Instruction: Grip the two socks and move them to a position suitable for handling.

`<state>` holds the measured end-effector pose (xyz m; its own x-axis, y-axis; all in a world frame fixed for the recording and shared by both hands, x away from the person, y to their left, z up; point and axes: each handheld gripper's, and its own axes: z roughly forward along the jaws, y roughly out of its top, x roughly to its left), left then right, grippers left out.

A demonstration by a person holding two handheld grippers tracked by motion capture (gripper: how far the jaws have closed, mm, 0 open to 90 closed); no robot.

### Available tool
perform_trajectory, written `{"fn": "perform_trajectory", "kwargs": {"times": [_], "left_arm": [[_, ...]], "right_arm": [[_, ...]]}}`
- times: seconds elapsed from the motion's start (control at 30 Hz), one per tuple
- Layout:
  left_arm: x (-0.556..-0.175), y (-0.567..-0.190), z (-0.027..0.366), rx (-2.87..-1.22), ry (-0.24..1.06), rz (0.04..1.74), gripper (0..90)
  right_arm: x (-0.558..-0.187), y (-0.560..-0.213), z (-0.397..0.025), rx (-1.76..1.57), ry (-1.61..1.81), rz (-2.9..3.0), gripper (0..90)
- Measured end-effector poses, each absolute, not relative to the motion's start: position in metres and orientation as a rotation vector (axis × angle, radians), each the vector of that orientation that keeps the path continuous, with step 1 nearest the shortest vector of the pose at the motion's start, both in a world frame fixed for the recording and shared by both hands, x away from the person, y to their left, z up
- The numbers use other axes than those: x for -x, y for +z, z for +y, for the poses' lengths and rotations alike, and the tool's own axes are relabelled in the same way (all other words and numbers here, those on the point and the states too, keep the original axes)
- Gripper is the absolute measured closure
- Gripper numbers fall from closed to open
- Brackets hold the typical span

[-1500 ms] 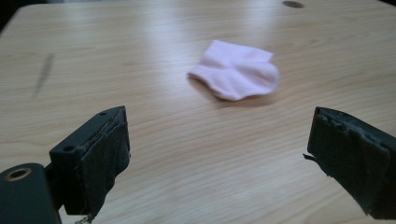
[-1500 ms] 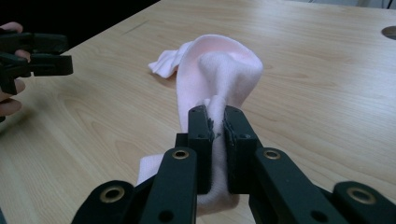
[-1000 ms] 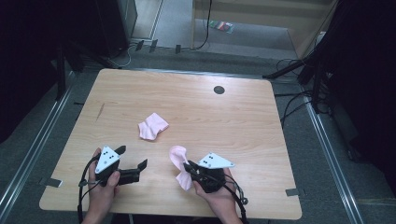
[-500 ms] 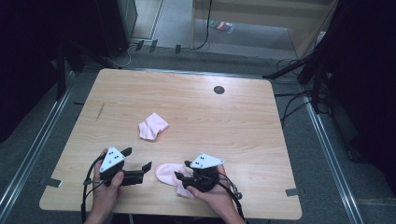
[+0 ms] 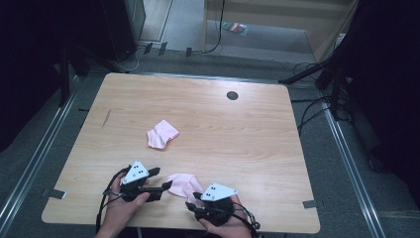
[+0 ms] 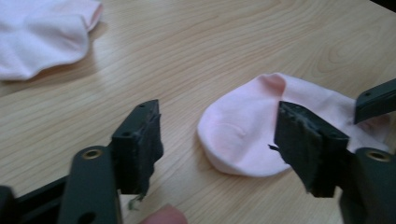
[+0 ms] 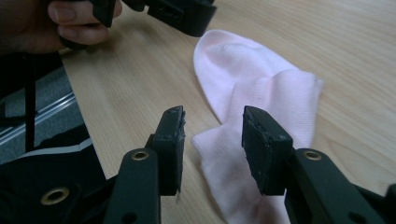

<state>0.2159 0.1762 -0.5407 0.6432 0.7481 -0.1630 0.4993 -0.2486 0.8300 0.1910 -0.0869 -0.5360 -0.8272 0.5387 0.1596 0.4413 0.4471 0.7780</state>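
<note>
The surface (image 5: 257, 148) carries two pink socks. The near sock (image 5: 183, 184) lies flat at its 6 o'clock edge, between my two claws; the far sock (image 5: 162, 134) sits well apart, toward 11 o'clock from it, folded on itself.

My left claw (image 5: 161, 187) stands wide open at the near sock's 9 o'clock end, its jaws straddling the rounded toe without touching it, and holds nothing. In the left claw's view the toe (image 6: 238, 135) lies between the jaws, nearer the one at 3 o'clock.

My right claw (image 5: 194, 204) is at the sock's 5 o'clock end, jaws parted a moderate way, and it too holds nothing; in its own view the cuff end (image 7: 233, 186) runs up between the jaws, flat on the wood.

I judge the step in hand to be taking hold of the near sock at both ends, probably to lay it straight or fold it. Next I need to lower each claw until the lower jaw slides under the fabric, then close on toe and cuff together.

Nothing stands in the way: a dark hole (image 5: 232, 95) at the surface's 12 o'clock side is well clear.
</note>
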Motion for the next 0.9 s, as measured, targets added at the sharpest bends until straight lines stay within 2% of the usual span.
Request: {"fn": "perform_trajectory", "kwargs": {"times": [0.1,0.23,0.33,0.53,0.9], "left_arm": [[-0.214,-0.540,0.170,-1.916,0.310,0.942,39.8],[-0.218,-0.544,0.165,-1.935,0.246,0.918,68.4],[-0.225,-0.550,0.164,-1.961,0.181,0.957,76.5],[-0.231,-0.555,0.166,-2.001,0.143,0.996,82.3],[-0.232,-0.555,0.167,-2.008,0.134,0.998,83.2]], "right_arm": [[-0.189,-0.541,-0.081,-0.849,1.279,2.583,58.8],[-0.188,-0.546,-0.079,-0.857,1.244,2.580,62.1],[-0.190,-0.547,-0.080,-0.877,1.225,2.571,67.4],[-0.192,-0.548,-0.083,-0.901,1.226,2.556,86.7],[-0.221,-0.521,-0.136,-1.229,1.408,2.238,88.4]]}}
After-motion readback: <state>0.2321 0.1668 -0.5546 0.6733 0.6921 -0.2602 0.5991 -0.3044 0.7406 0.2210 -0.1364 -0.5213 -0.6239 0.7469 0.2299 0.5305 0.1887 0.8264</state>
